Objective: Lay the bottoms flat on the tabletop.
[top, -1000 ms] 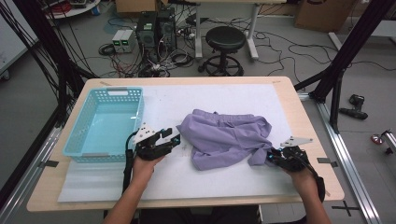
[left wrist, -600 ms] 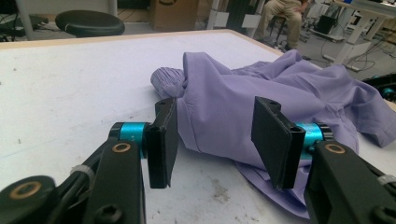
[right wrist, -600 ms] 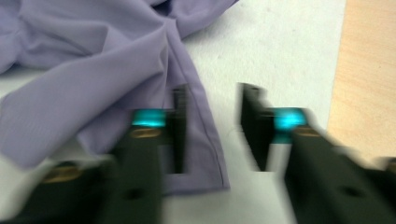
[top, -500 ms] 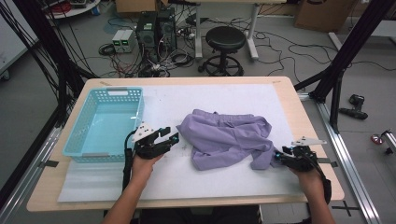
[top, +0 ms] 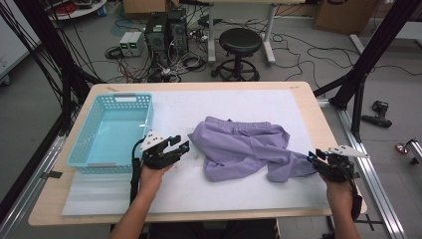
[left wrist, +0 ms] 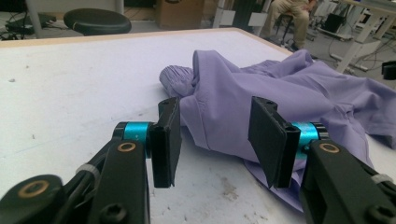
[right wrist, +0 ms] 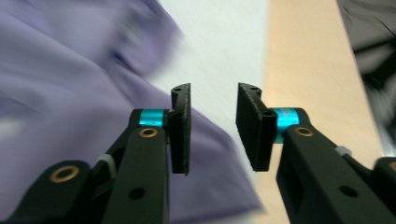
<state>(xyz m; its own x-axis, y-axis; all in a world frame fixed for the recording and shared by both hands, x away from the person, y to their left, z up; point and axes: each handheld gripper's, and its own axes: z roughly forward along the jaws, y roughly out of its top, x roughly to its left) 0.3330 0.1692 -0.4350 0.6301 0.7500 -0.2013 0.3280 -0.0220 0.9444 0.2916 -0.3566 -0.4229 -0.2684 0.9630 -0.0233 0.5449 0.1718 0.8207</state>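
Observation:
A purple garment lies crumpled on the white mat, one end drawn out to the right. My left gripper rests at the garment's left edge. In the left gripper view it stands open, with the purple cloth just ahead and partly under the right jaw. My right gripper sits at the garment's right tip near the table edge. Its jaws have just been opening; nothing is between them, and the cloth lies below and to the left.
A light blue plastic basket stands empty at the left of the wooden table. Beyond the table are a black stool, computer cases and cables on the floor. Black frame posts flank both sides.
My right gripper has opened, let go of the garment's right end, and drawn back to the right. The garment's end now lies stretched out. The left gripper has stayed put.

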